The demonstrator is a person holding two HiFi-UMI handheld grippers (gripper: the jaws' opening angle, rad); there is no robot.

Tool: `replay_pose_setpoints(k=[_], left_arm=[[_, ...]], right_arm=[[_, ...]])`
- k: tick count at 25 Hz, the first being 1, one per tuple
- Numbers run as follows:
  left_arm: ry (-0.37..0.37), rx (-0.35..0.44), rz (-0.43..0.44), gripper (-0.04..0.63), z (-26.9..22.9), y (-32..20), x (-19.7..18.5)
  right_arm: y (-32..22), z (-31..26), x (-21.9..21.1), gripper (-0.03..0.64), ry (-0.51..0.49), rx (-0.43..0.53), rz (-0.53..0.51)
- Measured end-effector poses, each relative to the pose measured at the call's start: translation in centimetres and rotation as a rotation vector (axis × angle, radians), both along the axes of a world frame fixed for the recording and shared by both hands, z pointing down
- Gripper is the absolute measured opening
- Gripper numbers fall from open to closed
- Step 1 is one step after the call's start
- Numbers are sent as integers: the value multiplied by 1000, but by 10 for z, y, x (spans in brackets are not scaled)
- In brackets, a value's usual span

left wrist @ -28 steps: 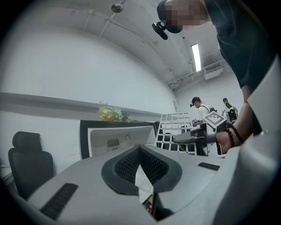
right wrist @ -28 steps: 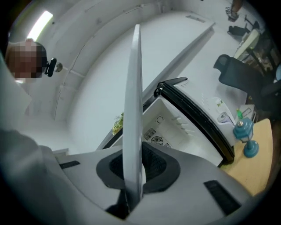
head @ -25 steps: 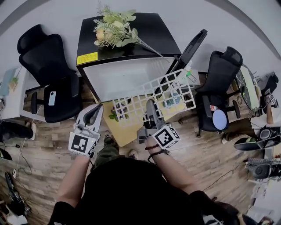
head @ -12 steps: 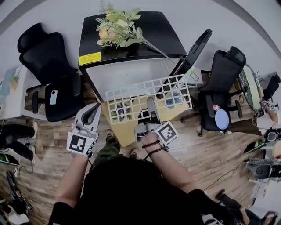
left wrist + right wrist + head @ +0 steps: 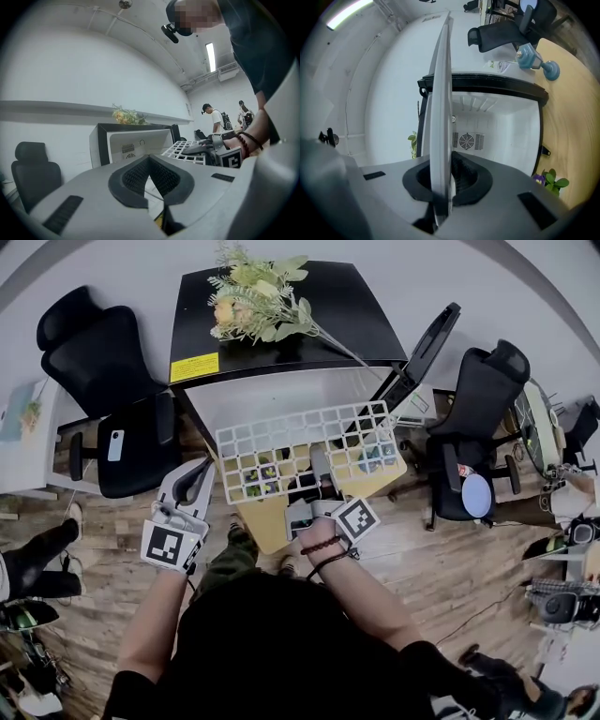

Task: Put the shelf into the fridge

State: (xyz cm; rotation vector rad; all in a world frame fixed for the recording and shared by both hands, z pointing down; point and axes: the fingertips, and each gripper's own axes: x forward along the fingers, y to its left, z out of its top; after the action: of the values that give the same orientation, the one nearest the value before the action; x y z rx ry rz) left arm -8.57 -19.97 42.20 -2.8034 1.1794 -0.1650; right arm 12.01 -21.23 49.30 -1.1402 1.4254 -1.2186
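The black fridge (image 5: 281,329) stands open, its white inside (image 5: 281,395) facing me and its door (image 5: 424,338) swung out to the right. My right gripper (image 5: 321,463) is shut on the near edge of the white wire shelf (image 5: 281,442), which lies roughly level across the fridge's opening. In the right gripper view the shelf (image 5: 440,93) runs edge-on between the pads toward the fridge's back wall (image 5: 487,126). My left gripper (image 5: 192,488) hangs to the shelf's left, shut and holding nothing. In the left gripper view I see the fridge (image 5: 136,140) and the shelf (image 5: 185,149) ahead.
A bunch of flowers (image 5: 253,301) lies on the fridge top. Black office chairs stand at the left (image 5: 103,381) and right (image 5: 478,399). A low wooden board (image 5: 272,521) with small plants lies under the shelf. People stand in the background (image 5: 216,122).
The shelf has swung from tilted up at the right to nearly level and shifted left, in front of the fridge opening. The left gripper has hardly moved.
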Motion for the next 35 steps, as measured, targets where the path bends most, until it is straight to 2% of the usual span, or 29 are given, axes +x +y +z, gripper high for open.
replay_pose_setpoints(k=[19, 35], left_arm=[[0, 7, -31, 18, 0, -7, -10], [-2, -1, -40, 18, 1, -13, -15]], right_arm=[[-28, 17, -16, 43, -115, -55, -2], [-42, 20, -21, 43, -143, -75, 12]])
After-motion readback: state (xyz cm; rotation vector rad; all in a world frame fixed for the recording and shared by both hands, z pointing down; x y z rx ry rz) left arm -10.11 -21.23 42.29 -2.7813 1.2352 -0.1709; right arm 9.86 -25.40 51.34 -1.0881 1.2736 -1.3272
